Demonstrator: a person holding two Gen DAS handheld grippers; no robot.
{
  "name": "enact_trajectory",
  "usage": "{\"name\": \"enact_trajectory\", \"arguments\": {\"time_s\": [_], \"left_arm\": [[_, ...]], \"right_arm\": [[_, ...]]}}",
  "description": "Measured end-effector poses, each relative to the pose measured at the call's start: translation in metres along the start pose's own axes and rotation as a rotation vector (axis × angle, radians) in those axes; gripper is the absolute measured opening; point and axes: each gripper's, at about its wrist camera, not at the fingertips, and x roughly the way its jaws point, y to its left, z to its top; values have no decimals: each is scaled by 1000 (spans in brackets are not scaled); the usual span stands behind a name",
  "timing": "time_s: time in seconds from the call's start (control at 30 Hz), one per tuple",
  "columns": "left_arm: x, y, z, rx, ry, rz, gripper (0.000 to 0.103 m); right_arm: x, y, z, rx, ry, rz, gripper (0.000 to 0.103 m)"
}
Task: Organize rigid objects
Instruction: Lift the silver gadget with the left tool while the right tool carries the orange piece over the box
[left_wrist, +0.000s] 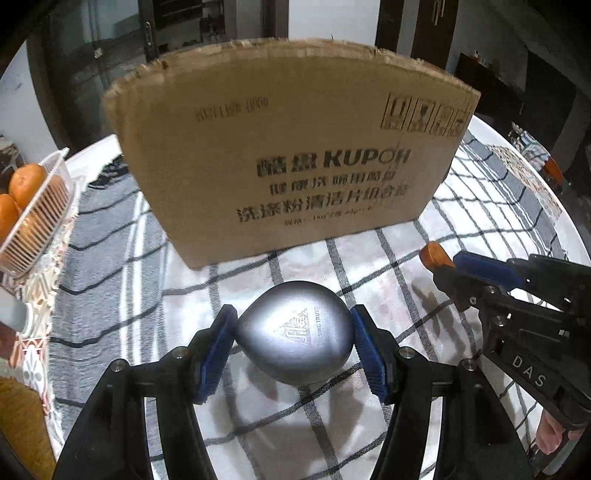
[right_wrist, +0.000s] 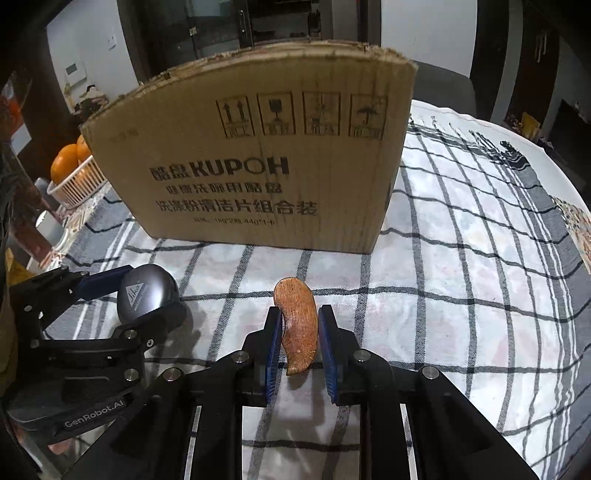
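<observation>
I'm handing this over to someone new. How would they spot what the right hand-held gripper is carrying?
Find the big brown cardboard box printed KUPOH, standing on the grey-and-white checked tablecloth. In front of it, the right hand-held gripper is shut on a small curved reddish-brown wooden piece. The only other held thing, to its left, is a smooth rounded grey metal object, not wood.

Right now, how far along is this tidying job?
Midway, I'd guess. Nothing visibly done: the cardboard box hides its inside. In hand: the left claw grips a grey metal egg-shaped piece, the right claw a curved wooden piece. Left, probably: moving both to the box. No other loose pieces show on the checked cloth.
</observation>
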Motion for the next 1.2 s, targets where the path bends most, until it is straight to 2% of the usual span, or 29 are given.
{"name": "enact_trajectory", "arguments": {"time_s": [0.53, 1.2], "left_arm": [[-58, -5, 12, -20, -116, 58, 62], [-108, 10, 41, -71, -233, 96, 62]], "right_arm": [[-48, 0, 3, 25, -103, 20, 22], [-97, 7, 36, 21, -249, 35, 22]]}}
